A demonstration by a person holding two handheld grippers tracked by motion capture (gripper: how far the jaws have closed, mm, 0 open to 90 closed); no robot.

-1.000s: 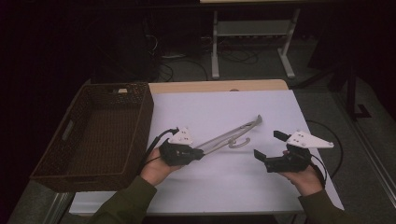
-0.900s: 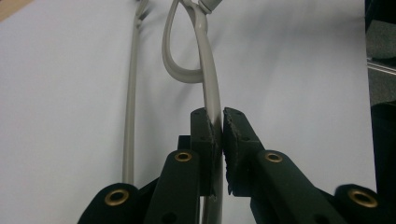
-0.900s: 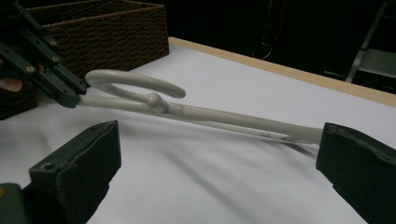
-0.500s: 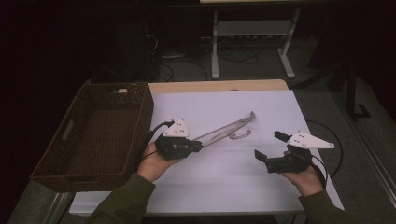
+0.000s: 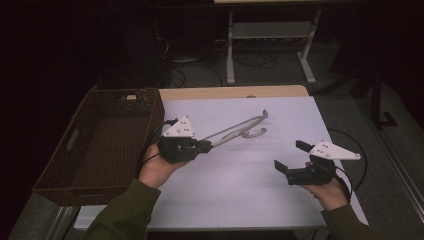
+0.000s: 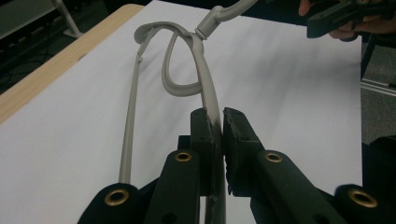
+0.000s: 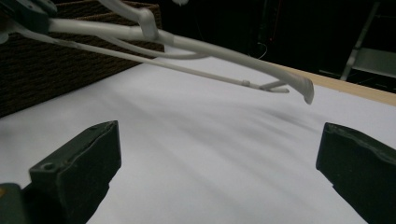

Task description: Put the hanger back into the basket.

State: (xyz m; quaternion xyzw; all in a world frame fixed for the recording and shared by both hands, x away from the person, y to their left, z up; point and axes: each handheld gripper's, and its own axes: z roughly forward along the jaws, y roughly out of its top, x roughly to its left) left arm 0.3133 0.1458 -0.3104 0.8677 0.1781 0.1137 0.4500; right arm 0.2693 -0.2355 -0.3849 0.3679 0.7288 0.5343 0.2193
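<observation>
Here, a brown wicker basket (image 5: 95,145) sits at nine o'clock. Beside it the left gripper (image 5: 205,146) clamps one arm of a grey clothes hanger (image 5: 240,131), which reaches toward one o'clock above the white table (image 5: 240,200). At four o'clock the right gripper (image 5: 289,157) hovers, jaws spread wide.

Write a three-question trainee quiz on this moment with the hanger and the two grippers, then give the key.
1. True or false: the left gripper is shut on the grey hanger.
2. The right gripper is: A) open, holding nothing B) shut on the hanger C) inside the basket.
3. Fill in: the brown wicker basket sits at the table's ____ side in the high view.

Key: 1 true; 2 A; 3 left.
</observation>
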